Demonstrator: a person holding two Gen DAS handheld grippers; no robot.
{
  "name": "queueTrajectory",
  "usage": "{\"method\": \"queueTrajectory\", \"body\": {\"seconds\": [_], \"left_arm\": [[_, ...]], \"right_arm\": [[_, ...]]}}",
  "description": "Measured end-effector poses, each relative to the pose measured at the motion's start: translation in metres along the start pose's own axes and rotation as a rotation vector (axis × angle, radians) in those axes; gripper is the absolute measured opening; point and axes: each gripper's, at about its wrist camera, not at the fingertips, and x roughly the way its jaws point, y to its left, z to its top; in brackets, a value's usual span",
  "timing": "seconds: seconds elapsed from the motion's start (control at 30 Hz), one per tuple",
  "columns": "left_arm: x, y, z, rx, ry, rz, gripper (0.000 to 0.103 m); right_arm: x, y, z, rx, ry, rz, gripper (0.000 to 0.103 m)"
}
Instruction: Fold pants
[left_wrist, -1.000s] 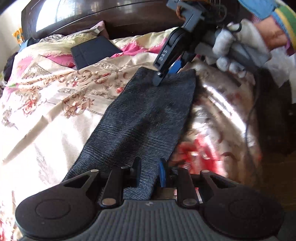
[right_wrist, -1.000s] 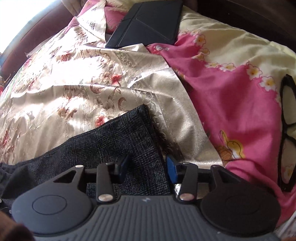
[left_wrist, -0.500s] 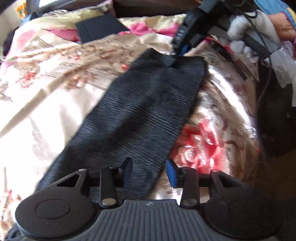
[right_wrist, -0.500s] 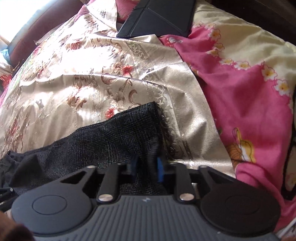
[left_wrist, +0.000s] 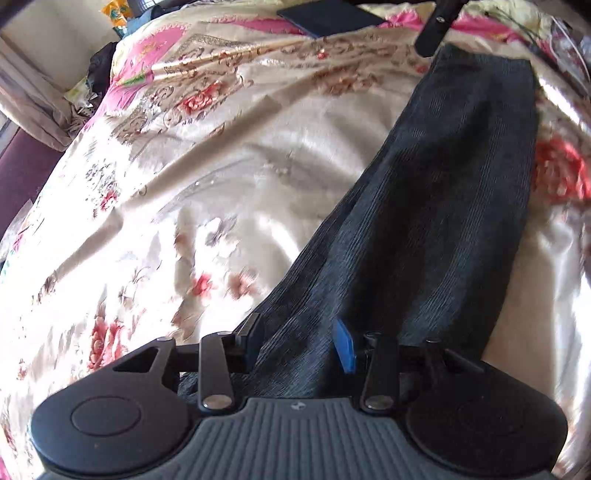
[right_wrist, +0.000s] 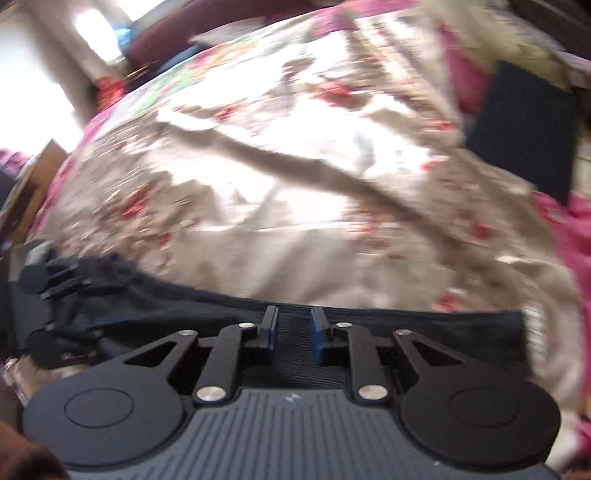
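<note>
**Operator:** State the position of the pants and both grippers.

**Technician:** The pants (left_wrist: 447, 206) lie as a long dark strip on the bed (left_wrist: 229, 177), over the floral bedspread. The left gripper (left_wrist: 301, 338) sits at the near end of the strip; its fingers are spread, with cloth lying between them and not clamped. The right gripper (right_wrist: 293, 332) is at the far end; its fingers are drawn close together on a fold of the hem, pinching the pants (right_wrist: 424, 325). The right wrist view is blurred, so the depth of that bite cannot be confirmed.

**Operator:** Which step is in hand?

**Technician:** Judged from the layout, the lengthwise fold is done and the end-to-end fold is starting. The right gripper holds its end; the left has no grip yet.

**Operator:** How is the step done well?

**Technician:** Close the left gripper on all layers at the near end before any lift. Keep the strip lightly taut between both grippers so the layers do not slide apart. Carry one end over the other in a low arc and align the edges before lowering. The satin bedspread probably gives little friction, so a dragged end may shift the whole garment. Keep clear of the dark tablet case (left_wrist: 328, 16) near the head of the bed.
</note>
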Motion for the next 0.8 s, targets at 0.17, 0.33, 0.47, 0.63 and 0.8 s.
{"method": "queueTrajectory", "body": {"seconds": [0.17,0.33,0.47,0.63,0.8], "left_arm": [[0.009,0.035,-0.036,0.130,0.004,-0.022,0.056],[0.033,0.053,-0.060,0.192,0.040,-0.108,0.056],[0.033,0.060,-0.062,0.190,0.028,-0.168,0.051],[0.027,0.058,-0.065,0.248,0.014,-0.215,0.034],[0.027,0.055,-0.055,0.283,-0.033,-0.223,0.034]], "right_arm": [[0.119,0.072,0.034,-0.219,0.185,0.154,0.023],[0.184,0.108,0.037,-0.401,0.361,0.120,0.031],[0.194,0.117,0.042,-0.475,0.433,0.112,0.032],[0.201,0.134,0.041,-0.617,0.497,0.124,0.032],[0.215,0.135,0.053,-0.603,0.501,0.161,0.031]]}}
